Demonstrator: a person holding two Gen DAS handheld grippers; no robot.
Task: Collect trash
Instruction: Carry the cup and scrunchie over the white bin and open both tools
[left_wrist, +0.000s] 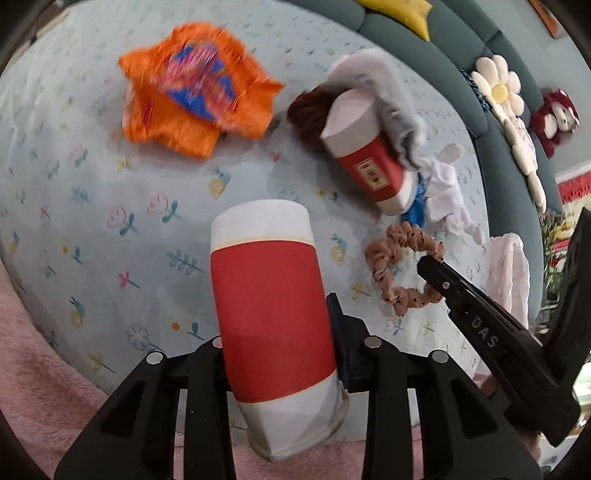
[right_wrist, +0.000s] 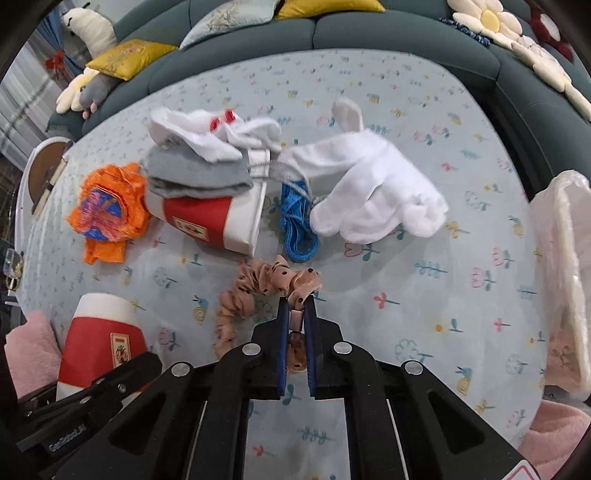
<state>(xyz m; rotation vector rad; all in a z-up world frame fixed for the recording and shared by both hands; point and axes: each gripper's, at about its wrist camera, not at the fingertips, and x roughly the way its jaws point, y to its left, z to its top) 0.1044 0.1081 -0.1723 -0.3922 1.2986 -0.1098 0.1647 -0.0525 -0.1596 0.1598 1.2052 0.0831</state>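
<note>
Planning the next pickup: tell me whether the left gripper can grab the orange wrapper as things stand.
Probably not yet: the left gripper is shut on a red-and-white cup. The orange wrapper lies uncovered on the bedsheet, so only the cup hinders.

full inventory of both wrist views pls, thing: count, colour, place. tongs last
paper cup: 2, red and white; one held in the left tongs, the other on its side under the socks
snack wrapper: 1, orange with blue, crumpled, far left on the cloth
scrunchie: 1, tan with dark dots, front centre
gloves: white, count unclear, centre right
socks: white and grey pile on the lying cup, count unclear
cord: 1, blue, beside the gloves
bag: 1, pale plastic, right edge
tablecloth: 1, light blue, floral
sofa: 1, teal, behind, with yellow cushions and plush toys
left tongs: black, shut on the cup
right tongs: black, shut on the scrunchie
</note>
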